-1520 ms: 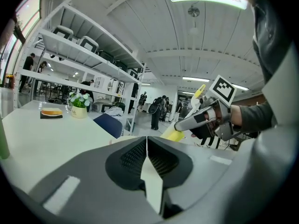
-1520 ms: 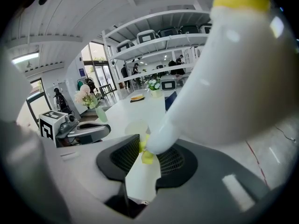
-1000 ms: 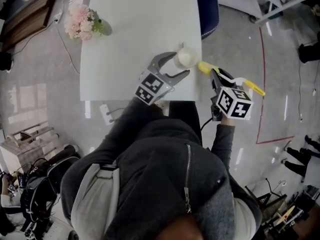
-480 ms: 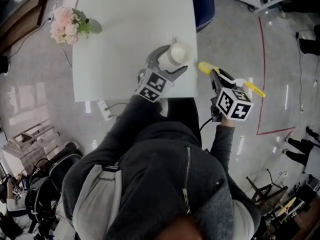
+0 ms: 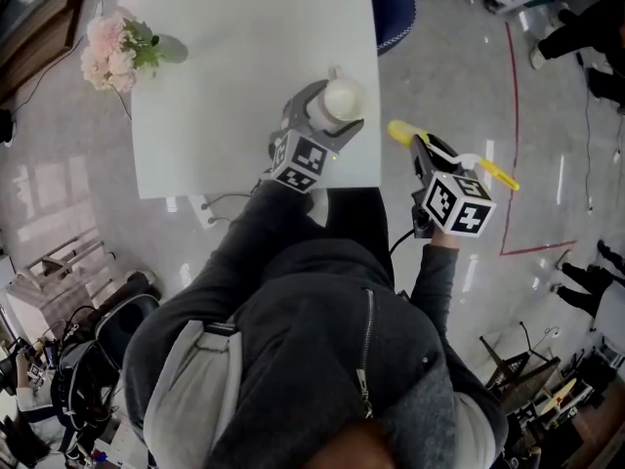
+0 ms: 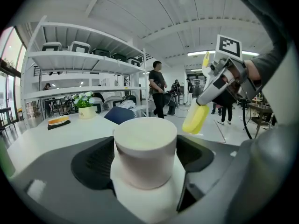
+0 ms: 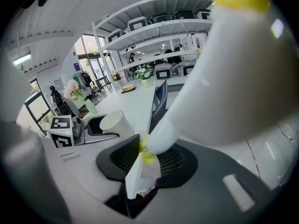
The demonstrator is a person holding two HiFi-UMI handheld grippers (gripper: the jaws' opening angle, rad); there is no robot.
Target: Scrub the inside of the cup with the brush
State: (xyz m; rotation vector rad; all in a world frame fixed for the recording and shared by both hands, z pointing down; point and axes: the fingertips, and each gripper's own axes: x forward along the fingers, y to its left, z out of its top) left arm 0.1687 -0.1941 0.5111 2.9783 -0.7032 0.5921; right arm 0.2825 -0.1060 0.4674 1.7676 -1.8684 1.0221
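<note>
Starting at the left: pink flowers [image 5: 109,49] at the far left corner of the white surface [image 5: 225,66], well apart from everything else, with wide bare room between there and the cup.

Next, left tongs [image 5: 337,107] low over the surface near its right near corner. Spread wide and just been opening, with the cup [image 5: 342,99] standing between the two sides but not squeezed. Looking along the left tongs [image 6: 145,162]: cream cup [image 6: 145,150] filling most of the gap, a dark pad showing on either side of its wall.

Little margin here: right edge of the surface just beside the cup, near edge just behind the marker cube.

Past that edge, over the grey floor [image 5: 459,86], right tongs [image 5: 422,156] clamped shut on the brush [image 5: 402,132]. Yellow head toward the cup yet apart from it, yellow tail end sticking out to the right. Looking along the right tongs [image 7: 145,167]: white brush handle [image 7: 224,78] pinched between the pads.

Further right, a red line [image 5: 510,115] on the floor. Blue chair [image 5: 395,8] against the surface's far right side.
</note>
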